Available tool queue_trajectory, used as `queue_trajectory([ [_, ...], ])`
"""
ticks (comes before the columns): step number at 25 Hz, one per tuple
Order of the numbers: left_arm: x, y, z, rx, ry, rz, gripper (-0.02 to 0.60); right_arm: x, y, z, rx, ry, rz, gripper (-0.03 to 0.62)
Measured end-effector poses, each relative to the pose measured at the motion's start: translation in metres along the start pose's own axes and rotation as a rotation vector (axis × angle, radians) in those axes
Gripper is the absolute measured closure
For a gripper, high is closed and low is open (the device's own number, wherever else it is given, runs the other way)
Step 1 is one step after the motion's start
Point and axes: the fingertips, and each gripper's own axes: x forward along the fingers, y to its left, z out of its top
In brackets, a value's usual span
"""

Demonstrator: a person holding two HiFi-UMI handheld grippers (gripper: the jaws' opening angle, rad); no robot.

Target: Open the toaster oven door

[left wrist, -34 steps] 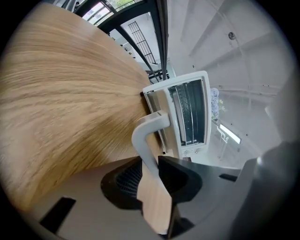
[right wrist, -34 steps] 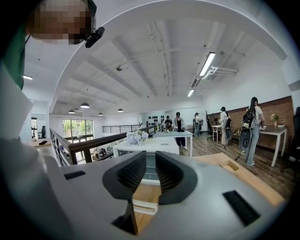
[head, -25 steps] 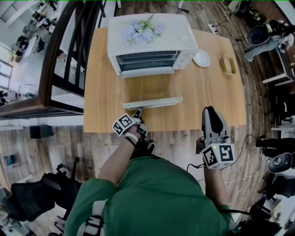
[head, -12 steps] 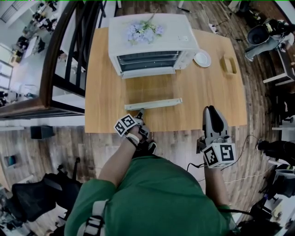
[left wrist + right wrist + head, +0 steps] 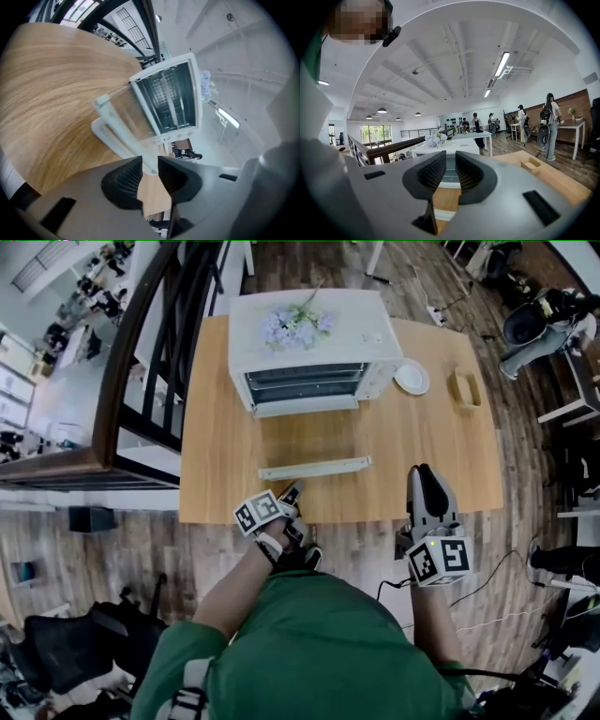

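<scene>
Near edge of the light wooden table (image 5: 211, 427): the white boxy toaster oven (image 5: 309, 334) at its far side stands open.
Closest in, the grey left gripper (image 5: 292, 490) with its marker cube has its jaws closed together on nothing, tips just short of the long white door handle (image 5: 314, 468). The grey right gripper (image 5: 424, 474), off to the right over the table's near edge, has jaws a slit apart, also empty. Beyond the handle, the glass door (image 5: 133, 115) lies folded down flat. Pale blue flowers (image 5: 298, 322) rest on the oven; a round white plate (image 5: 411, 379) sits to its right.
</scene>
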Motion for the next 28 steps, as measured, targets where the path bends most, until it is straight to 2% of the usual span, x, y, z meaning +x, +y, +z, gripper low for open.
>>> queue_trajectory([
  [5, -0.020, -0.111, 0.028, 0.222, -0.053, -0.197, 0.466, 0.002, 0.001, 0.016, 0.016, -0.041, 0.011, 0.517],
  [9, -0.043, -0.179, 0.053, 0.449, -0.127, -0.270, 0.465, 0.001, 0.000, 0.034, 0.018, -0.089, 0.019, 0.516],
  [12, -0.065, -0.215, 0.070, 0.641, -0.206, -0.262, 0.456, -0.001, -0.005, 0.045, 0.022, -0.119, 0.014, 0.516],
  [15, -0.085, -0.242, 0.085, 0.867, -0.298, -0.200, 0.439, -0.002, -0.010, 0.056, 0.017, -0.139, 0.008, 0.517],
  [17, -0.098, -0.258, 0.095, 0.976, -0.354, -0.165, 0.426, -0.001, -0.011, 0.065, 0.004, -0.151, 0.008, 0.517],
  [23, -0.130, -0.306, 0.120, 1.172, -0.504, -0.135, 0.390, 0.002, -0.012, 0.091, -0.052, -0.190, 0.006, 0.517],
  [28, -0.152, -0.344, 0.132, 1.254, -0.601, -0.157, 0.371, 0.007, -0.012, 0.109, -0.092, -0.215, 0.005, 0.517],
])
